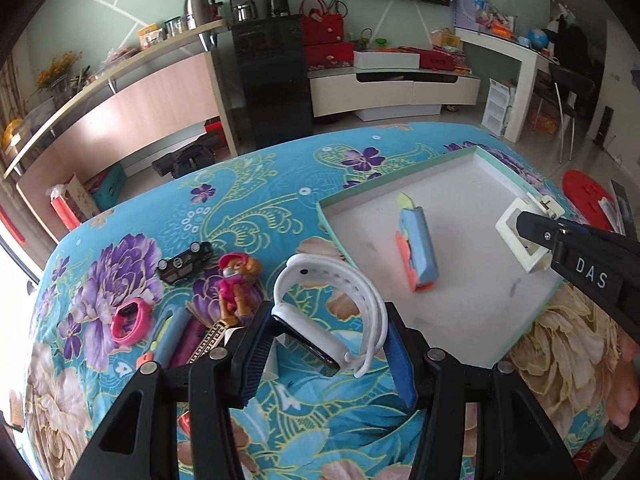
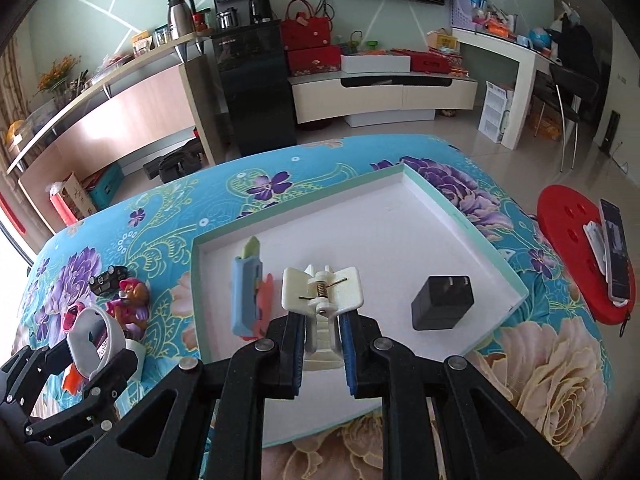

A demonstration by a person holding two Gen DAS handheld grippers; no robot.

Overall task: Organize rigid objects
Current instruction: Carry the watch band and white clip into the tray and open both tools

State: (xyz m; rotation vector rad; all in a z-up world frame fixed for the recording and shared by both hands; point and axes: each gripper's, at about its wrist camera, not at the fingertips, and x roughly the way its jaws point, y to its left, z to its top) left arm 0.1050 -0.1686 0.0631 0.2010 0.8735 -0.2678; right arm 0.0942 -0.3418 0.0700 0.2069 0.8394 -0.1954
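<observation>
My left gripper (image 1: pixel 330 332) is shut on a white smart band (image 1: pixel 332 312) and holds it above the floral cloth, just left of the shallow white tray (image 1: pixel 460 304). My right gripper (image 2: pixel 322 318) is shut on a cream plastic clip (image 2: pixel 322 290) and holds it over the tray (image 2: pixel 400 216). In the tray lie a blue and orange toy knife (image 2: pixel 248 300) and a black charger plug (image 2: pixel 442 302). The left gripper with the band (image 2: pixel 94 340) shows at the left in the right wrist view. The right gripper with the clip (image 1: pixel 524 236) shows at the right in the left wrist view.
On the cloth left of the tray lie a black toy car (image 1: pixel 184 264), a pink puppy figure (image 1: pixel 236 284), a pink band (image 1: pixel 130 320), a blue toy knife (image 1: pixel 168 336) and other small items. A red stool (image 2: pixel 584 256) with a phone stands right of the table.
</observation>
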